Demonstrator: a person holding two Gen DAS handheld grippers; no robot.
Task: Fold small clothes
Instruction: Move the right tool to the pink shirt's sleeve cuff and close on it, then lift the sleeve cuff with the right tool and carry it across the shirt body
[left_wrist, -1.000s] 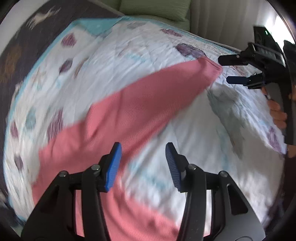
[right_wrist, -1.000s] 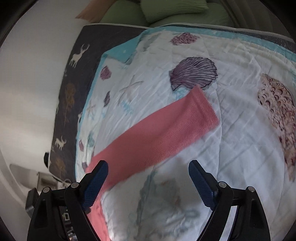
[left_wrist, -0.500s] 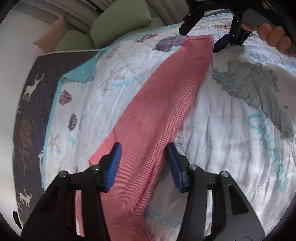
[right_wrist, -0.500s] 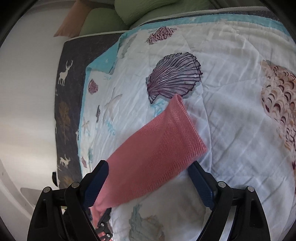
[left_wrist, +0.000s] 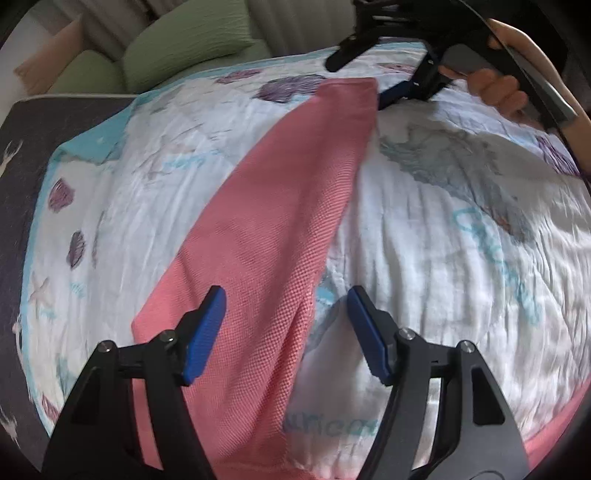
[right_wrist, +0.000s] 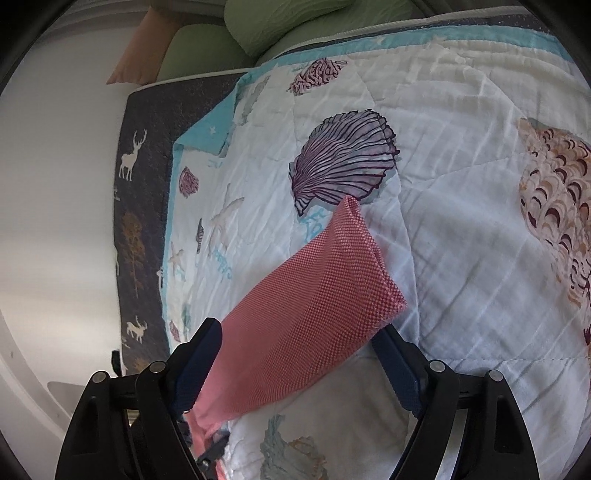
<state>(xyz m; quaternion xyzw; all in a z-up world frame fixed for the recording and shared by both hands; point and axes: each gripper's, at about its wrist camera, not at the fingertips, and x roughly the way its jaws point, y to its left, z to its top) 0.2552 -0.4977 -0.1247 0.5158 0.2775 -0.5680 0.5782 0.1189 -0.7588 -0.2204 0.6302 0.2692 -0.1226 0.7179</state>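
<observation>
I have the pink cloth (left_wrist: 280, 206) laid as a long strip on the bed quilt (left_wrist: 461, 258); my left tool (left_wrist: 284, 325) is opening astride its near end, the right tool (right_wrist: 295, 354) gapes astride the far end; I should pinch both ends squarely, pads level

We see a coral-pink woven cloth (left_wrist: 280, 229) stretched as a long folded band over the bed, lying flat. One end passes between the left fingers (left_wrist: 207, 328), the pads apart from it; its far end lies between the right fingers (right_wrist: 395, 358), corner pointing ahead.
</observation>
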